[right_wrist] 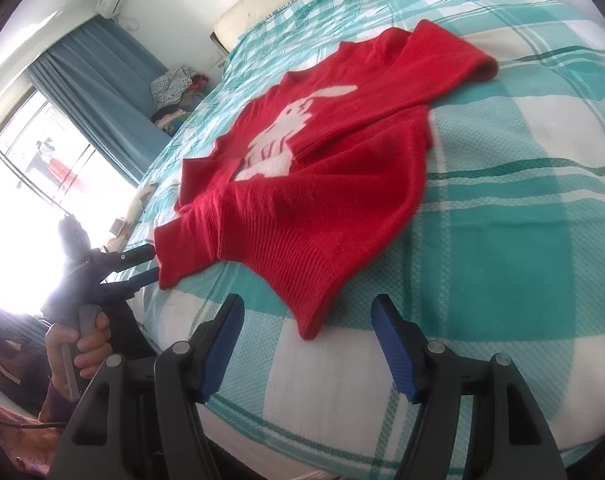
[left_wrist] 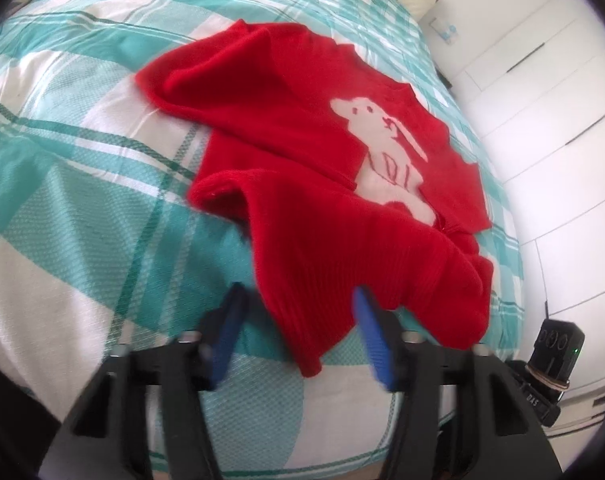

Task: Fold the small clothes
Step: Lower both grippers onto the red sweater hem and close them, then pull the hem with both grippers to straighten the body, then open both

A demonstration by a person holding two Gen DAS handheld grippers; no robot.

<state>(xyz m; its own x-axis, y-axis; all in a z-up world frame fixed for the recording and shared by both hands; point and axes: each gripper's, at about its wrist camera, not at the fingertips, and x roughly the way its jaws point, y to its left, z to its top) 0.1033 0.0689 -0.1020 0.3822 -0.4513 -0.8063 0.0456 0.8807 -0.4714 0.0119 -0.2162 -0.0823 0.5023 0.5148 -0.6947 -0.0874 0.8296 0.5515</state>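
Left gripper (left_wrist: 298, 312) had its jaws spread around the hem corner of the red sweater (left_wrist: 322, 184), not clearly pinching it; right gripper (right_wrist: 306, 316) sat open, just short of the hem. Folding looked barely started: sweater lay mostly flat on the checked bedspread (right_wrist: 522, 220), one sleeve tucked across the white bunny.

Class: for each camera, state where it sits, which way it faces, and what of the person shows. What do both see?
Left wrist: on left gripper, facing down at sweater on bed; its own fingers show.
Right wrist: on right gripper, facing sweater; left gripper and hand show.
Shared: sweater, bed.
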